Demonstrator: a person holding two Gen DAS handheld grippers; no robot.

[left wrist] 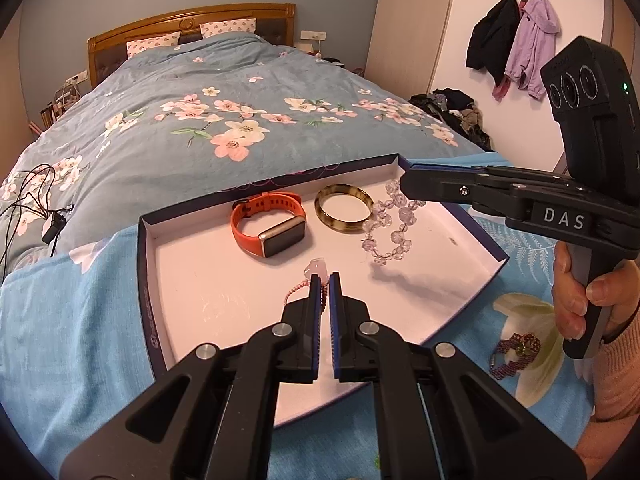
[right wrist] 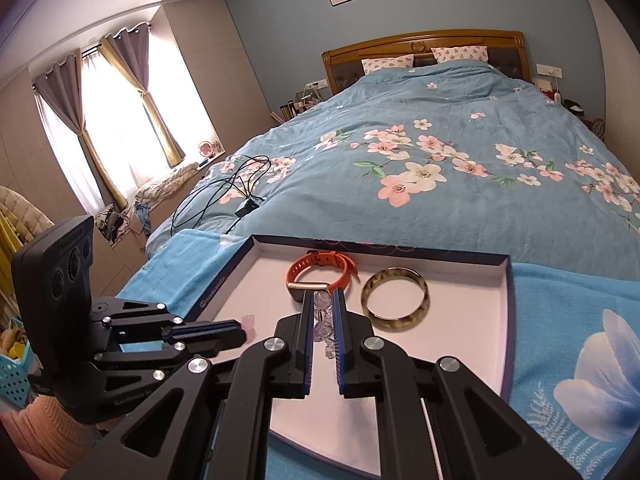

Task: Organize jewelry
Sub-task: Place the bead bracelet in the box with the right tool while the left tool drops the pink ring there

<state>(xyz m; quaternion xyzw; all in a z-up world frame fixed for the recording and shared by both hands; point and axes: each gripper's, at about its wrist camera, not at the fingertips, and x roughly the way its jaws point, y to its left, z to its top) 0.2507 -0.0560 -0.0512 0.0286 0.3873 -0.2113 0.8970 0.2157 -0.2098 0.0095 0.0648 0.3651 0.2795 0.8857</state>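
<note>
Left gripper (left wrist: 325, 277) clamps a braided pink cord bracelet (left wrist: 298, 289); right gripper (right wrist: 323, 295) clamps a faceted clear bead strand (right wrist: 322, 309) above the shallow white-lined box lid (right wrist: 460, 336).

Daylight floods through the window (right wrist: 116, 128), blown out to white glare. The room is evenly bright and sharp. Soft shadows lie in the tray (left wrist: 192, 280). Fisheye bending and dark vignetting mark the edges.

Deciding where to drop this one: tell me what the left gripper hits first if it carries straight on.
Probably the white floor of the tray: the left gripper, shut on the pink bracelet, points downward at it. The orange watch lies farther along; depth is unclear.
</note>
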